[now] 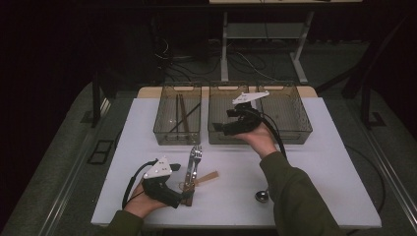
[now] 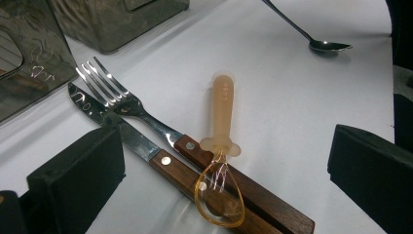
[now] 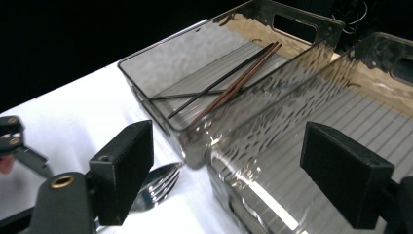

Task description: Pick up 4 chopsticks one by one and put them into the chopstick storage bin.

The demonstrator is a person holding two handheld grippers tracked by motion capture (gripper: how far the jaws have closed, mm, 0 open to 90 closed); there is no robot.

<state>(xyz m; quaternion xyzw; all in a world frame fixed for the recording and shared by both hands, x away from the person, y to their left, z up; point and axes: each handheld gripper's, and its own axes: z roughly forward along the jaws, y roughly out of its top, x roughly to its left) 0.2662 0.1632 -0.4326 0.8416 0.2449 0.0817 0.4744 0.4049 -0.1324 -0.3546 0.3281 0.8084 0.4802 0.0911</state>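
Observation:
A fork and a knife, both with wooden handles, lie side by side on the white table. A translucent orange plastic spoon rests across their handles, bowl toward me. My left gripper is low over the handles, and its open jaws straddle them. A metal spoon lies to the right. My right gripper hangs open at the front left corner of the middle bin, holding nothing. The left bin holds chopsticks.
Three translucent bins stand in a row at the table's back: left, middle and right. The fork's tines lie just before the bins. Cables trail from both grippers. Beyond the table are a desk frame and floor cables.

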